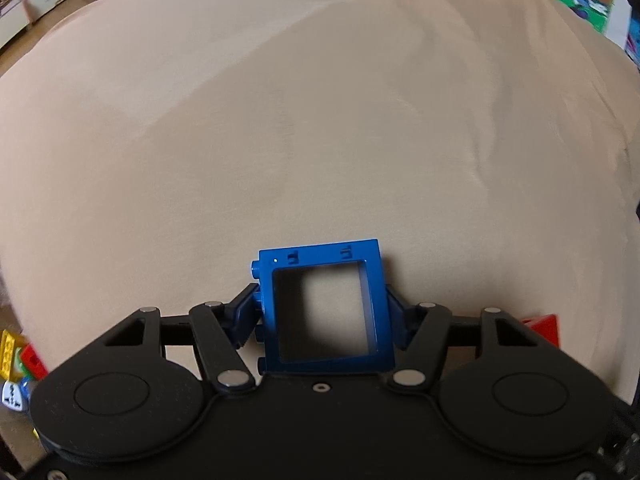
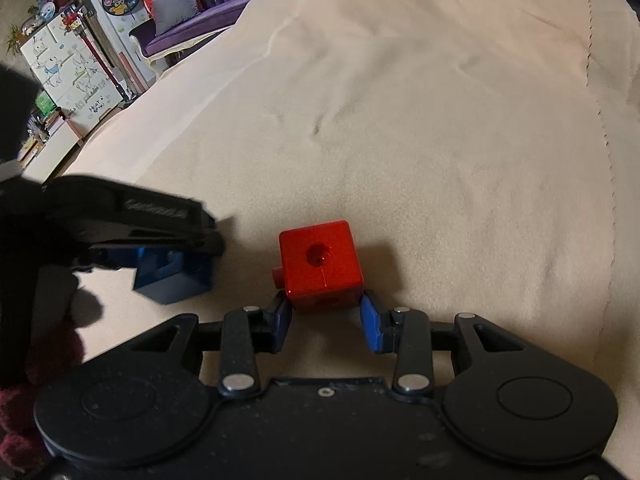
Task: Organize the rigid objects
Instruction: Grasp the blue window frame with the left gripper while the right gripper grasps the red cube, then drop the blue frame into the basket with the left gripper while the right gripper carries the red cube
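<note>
Left wrist view is mostly beige cloth: I am working over a cloth-covered surface (image 1: 320, 120) that could be a bed or a padded tabletop; I cannot tell which. It is largely bare ahead of both tools.

Next in size, my left tool (image 1: 322, 312) is clenched on a blue window-frame brick (image 1: 326, 264); the pads press its left and right edges. The frame's open face is turned toward the camera, so I see cloth through it. Its studs stick out to the left and its slightly longer side runs away from me, along the fingers. From the right wrist view the same piece (image 2: 172, 276) hangs just above or on the cloth; I cannot tell which.

My right tool (image 2: 326, 322) is grasping a red cube brick (image 2: 322, 266) low on its sides. One stud points left, and a round hole faces up toward the camera. Being a cube, it has no long axis. It sits near the blue frame, apart from it.

A small heap of yellow, red and white bricks (image 1: 18, 364) lies at the left edge.

I judge the sorting to be at an early or middle stage: two pieces are in hand, no finished grouping shows, and loose bricks remain.
</note>
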A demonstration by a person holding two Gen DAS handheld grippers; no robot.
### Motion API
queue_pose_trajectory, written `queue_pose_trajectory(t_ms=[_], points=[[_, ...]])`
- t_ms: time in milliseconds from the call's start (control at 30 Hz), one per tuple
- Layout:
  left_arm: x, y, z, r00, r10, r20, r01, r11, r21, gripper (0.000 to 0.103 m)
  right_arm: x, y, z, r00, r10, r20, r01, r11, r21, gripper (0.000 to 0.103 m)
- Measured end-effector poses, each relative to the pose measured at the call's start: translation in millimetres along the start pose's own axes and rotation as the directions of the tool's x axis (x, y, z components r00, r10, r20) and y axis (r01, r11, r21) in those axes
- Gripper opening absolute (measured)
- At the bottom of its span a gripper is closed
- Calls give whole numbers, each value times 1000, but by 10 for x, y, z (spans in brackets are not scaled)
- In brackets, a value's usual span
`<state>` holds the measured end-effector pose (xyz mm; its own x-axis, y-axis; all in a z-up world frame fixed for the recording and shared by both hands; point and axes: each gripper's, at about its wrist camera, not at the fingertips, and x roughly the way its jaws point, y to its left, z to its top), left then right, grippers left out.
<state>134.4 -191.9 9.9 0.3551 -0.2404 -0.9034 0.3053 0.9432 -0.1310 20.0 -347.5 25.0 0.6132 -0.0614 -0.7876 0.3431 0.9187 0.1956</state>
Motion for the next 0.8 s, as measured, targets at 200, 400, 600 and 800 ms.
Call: queue_pose_trajectory(t_ms=[200, 400, 600, 800], points=[[-239, 457, -180, 999, 38, -8, -38, 999, -30, 59, 3, 50, 51, 1000, -20, -23, 20, 1000, 9, 37], [-621, 1113, -398, 997, 82, 10, -80, 991, -105, 59, -51, 186, 110, 999, -19, -42, 20, 1000, 11, 36], [-856, 1776, -630, 983, 178, 32, -169, 966, -195, 59, -125, 600, 144, 997, 29, -72, -33, 999, -43, 35], [-889, 2329, -770, 961, 277, -5, -267, 922, -280, 59, -33, 1265, 89, 976, 125, -176, -145, 984, -101, 13]])
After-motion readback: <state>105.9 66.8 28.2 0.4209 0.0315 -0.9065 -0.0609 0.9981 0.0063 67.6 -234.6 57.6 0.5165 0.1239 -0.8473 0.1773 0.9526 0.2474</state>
